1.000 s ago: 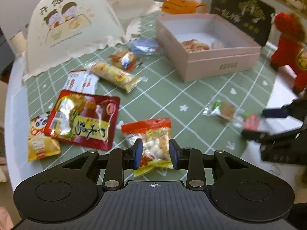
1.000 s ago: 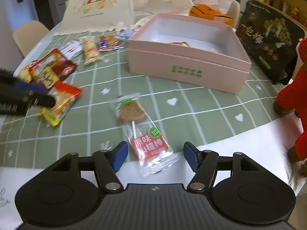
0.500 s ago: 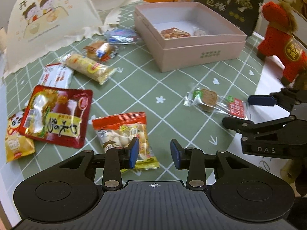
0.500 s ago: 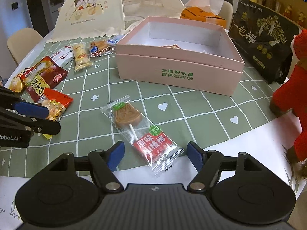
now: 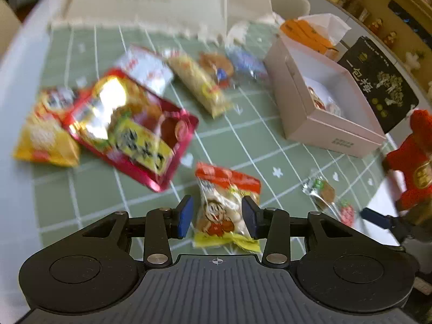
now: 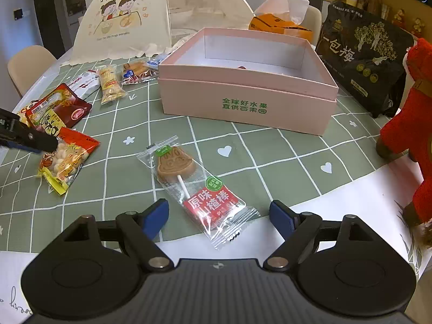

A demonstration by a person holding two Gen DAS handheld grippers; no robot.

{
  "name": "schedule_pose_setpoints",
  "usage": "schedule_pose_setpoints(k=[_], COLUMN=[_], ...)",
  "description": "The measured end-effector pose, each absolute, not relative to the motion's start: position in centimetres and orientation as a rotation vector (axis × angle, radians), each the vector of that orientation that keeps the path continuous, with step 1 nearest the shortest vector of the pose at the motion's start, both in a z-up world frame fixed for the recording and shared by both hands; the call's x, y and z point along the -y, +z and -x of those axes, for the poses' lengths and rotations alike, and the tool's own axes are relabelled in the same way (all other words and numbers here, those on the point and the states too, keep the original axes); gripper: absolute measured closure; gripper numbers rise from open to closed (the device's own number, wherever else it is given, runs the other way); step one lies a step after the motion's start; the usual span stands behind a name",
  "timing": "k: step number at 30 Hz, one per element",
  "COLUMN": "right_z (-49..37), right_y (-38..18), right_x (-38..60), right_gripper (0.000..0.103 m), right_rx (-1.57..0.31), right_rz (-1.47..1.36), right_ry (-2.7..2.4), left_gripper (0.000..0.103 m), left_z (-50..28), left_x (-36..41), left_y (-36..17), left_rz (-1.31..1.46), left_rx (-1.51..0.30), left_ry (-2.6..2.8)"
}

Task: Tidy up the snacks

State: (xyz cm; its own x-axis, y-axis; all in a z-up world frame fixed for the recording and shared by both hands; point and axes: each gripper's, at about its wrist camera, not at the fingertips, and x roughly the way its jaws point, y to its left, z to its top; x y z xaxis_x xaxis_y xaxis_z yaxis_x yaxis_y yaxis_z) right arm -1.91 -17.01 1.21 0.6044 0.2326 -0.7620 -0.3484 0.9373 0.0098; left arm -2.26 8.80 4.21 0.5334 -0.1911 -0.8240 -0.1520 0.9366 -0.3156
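Observation:
A red-topped bag of white puffed balls lies flat on the green checked cloth, between the jaws of my left gripper, which are opening; the pads do not press it. From the right wrist this gripper shows at the left edge over the same bag. My right gripper hangs low over a clear-wrapped lollipop, jaws opening wide on either side of its red end, apart from it. The open pink box stands behind, with a few snacks inside.
Loose snacks lie at the left: a red foil pouch, a yellow packet, a long yellow bar, a white packet. A food cover, tissue box, black bag and red plush ring the table.
My left gripper has rolled and swung over the bag of white balls, which now lies between its wider jaws. The right gripper has stayed put while its jaws spread around the lollipop.

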Motion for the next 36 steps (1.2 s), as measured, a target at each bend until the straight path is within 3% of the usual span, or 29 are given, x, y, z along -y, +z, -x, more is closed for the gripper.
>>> schedule_pose_setpoints(k=[5, 27, 29, 31, 36], right_z=[1.9, 2.4, 2.0, 1.5, -1.4], right_y=[1.2, 0.8, 1.1, 1.4, 1.4], right_x=[17.0, 16.3, 16.1, 16.1, 15.2], right_gripper=[0.018, 0.006, 0.006, 0.008, 0.012], right_rx=[-0.860, -0.848, -0.881, -0.895, -0.895], right_rz=[0.144, 0.151, 0.184, 0.210, 0.230], right_ry=[0.337, 0.369, 0.434, 0.496, 0.517], left_gripper=[0.058, 0.030, 0.032, 0.043, 0.047], left_z=[1.9, -0.1, -0.3, 0.0, 1.2], left_x=[-6.3, 0.4, 0.8, 0.7, -1.7], left_y=[3.3, 2.5, 2.4, 2.6, 3.0], left_rz=[0.276, -0.040, -0.079, -0.080, 0.096], left_rx=[-1.035, -0.991, -1.002, -0.999, -1.016], left_ry=[-0.118, -0.181, -0.180, -0.186, -0.224])
